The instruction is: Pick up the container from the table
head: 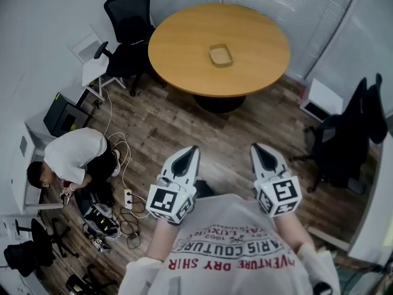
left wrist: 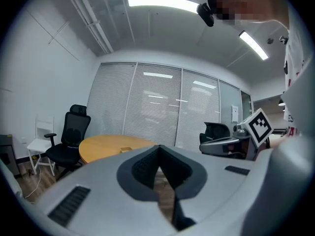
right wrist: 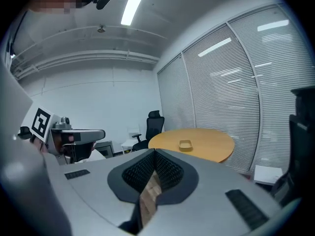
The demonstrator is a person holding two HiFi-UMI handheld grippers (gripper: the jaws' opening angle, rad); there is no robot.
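Container (head: 220, 55) centred on table (head: 184, 48) (inside too small to tell).

The table (head: 258, 72) has a smooth wooden top with a soft sheen. The container (head: 220, 55) looks matt and tan, though its material cannot be told. The floor (head: 178, 125) is dark wood plank. The left gripper (head: 193, 152) and right gripper (head: 258, 149) have smooth, matt grey plastic shells and black ribbed pads (left wrist: 140, 168). The chair (head: 129, 17) looks like black cloth.
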